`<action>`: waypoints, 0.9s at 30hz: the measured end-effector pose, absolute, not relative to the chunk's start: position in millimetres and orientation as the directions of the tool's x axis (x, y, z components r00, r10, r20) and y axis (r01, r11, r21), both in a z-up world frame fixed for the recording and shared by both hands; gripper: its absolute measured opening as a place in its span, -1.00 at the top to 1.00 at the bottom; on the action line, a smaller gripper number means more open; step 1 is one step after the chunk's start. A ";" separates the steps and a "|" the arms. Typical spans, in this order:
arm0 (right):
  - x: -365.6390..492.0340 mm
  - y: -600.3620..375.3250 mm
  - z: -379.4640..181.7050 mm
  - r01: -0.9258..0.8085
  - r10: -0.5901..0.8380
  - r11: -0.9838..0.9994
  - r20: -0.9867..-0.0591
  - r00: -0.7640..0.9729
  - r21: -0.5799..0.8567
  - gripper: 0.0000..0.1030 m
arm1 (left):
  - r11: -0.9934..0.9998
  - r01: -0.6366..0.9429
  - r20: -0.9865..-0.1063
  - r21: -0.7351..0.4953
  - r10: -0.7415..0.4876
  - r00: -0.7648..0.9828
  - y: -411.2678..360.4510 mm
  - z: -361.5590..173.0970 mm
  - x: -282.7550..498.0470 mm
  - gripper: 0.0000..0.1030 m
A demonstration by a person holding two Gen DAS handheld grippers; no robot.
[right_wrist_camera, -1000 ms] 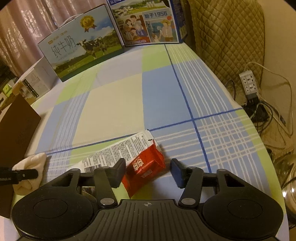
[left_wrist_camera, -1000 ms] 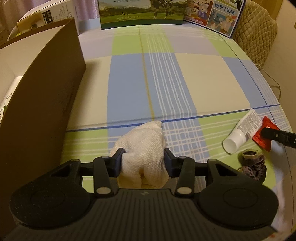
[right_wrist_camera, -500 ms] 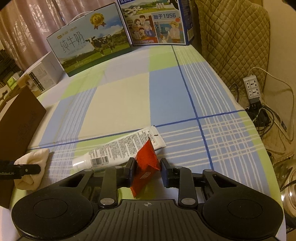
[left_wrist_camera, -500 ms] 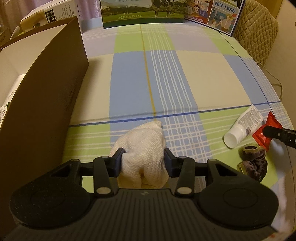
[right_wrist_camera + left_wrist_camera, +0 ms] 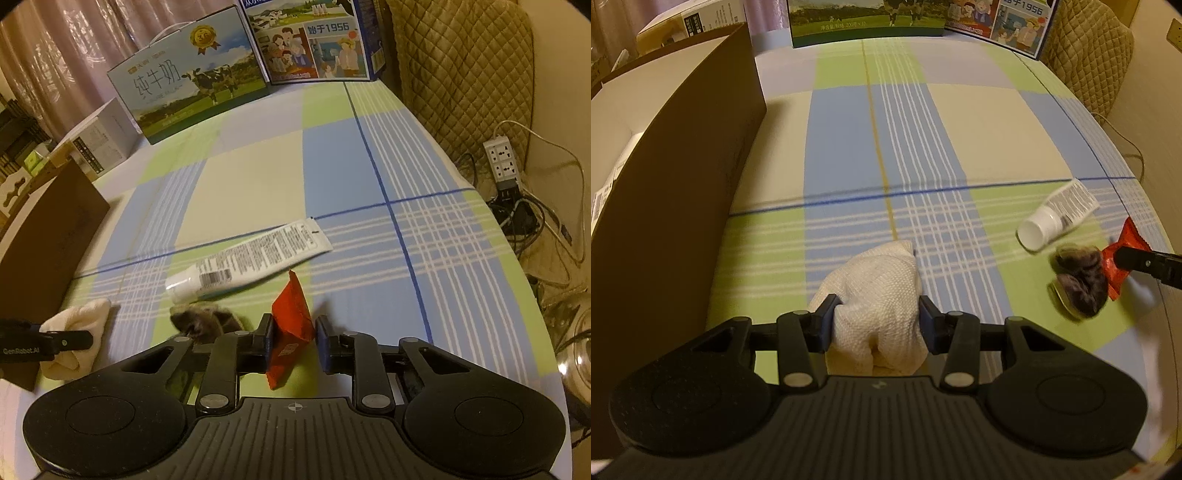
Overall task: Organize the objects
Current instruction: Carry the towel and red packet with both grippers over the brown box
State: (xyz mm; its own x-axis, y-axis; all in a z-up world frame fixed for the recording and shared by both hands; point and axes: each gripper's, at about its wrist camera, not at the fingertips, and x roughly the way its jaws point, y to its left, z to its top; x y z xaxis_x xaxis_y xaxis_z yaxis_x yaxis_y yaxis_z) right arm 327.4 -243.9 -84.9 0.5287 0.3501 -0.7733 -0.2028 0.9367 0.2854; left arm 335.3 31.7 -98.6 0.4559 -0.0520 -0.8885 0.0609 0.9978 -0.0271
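My left gripper (image 5: 877, 317) is shut on a white knitted cloth (image 5: 877, 284), held just above the checked tablecloth. The cloth also shows at the left of the right wrist view (image 5: 77, 328). My right gripper (image 5: 293, 338) is shut on a red snack packet (image 5: 291, 317), lifted and standing on edge between the fingers; it also shows in the left wrist view (image 5: 1121, 251). A white tube (image 5: 251, 254) lies on the table just beyond the packet. A dark furry hair tie (image 5: 207, 321) lies to the left of my right gripper.
A brown open cardboard box (image 5: 665, 177) stands along the left side of the table. Milk cartons (image 5: 192, 99) and a picture box (image 5: 317, 40) stand at the far edge. A quilted chair (image 5: 465, 74) and a power strip (image 5: 504, 158) are to the right.
My right gripper closed on the red packet and lifted it, pulling back from the tube. My left gripper kept hold of the cloth and rose a little.
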 end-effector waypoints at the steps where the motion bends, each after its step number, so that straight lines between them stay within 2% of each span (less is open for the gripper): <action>1: 324.7 -244.6 -83.4 -0.204 0.354 0.935 -0.771 0.529 0.289 0.64 | 0.998 0.063 -0.889 -0.027 -0.053 0.455 31.3 -98.4 332.3 0.22; 15: 273.6 -240.7 -52.7 -0.260 0.416 0.909 -0.742 0.526 0.325 0.74 | 0.992 0.100 -0.882 -0.073 -0.111 0.458 22.7 -87.7 286.6 0.28; 27: 239.8 -186.3 -9.2 -0.393 0.533 0.842 -0.676 0.509 0.368 0.75 | 0.983 0.134 -0.799 -0.128 -0.183 0.573 32.9 -28.4 251.8 0.29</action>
State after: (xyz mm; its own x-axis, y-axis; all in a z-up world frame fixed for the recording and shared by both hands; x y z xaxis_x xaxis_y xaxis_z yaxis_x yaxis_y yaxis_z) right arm 239.8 -186.3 -9.2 0.5095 0.5330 -0.6755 -0.3932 0.8425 0.3682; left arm 251.8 32.9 -28.4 0.5732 -0.1825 -0.7988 0.1343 0.9826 -0.1282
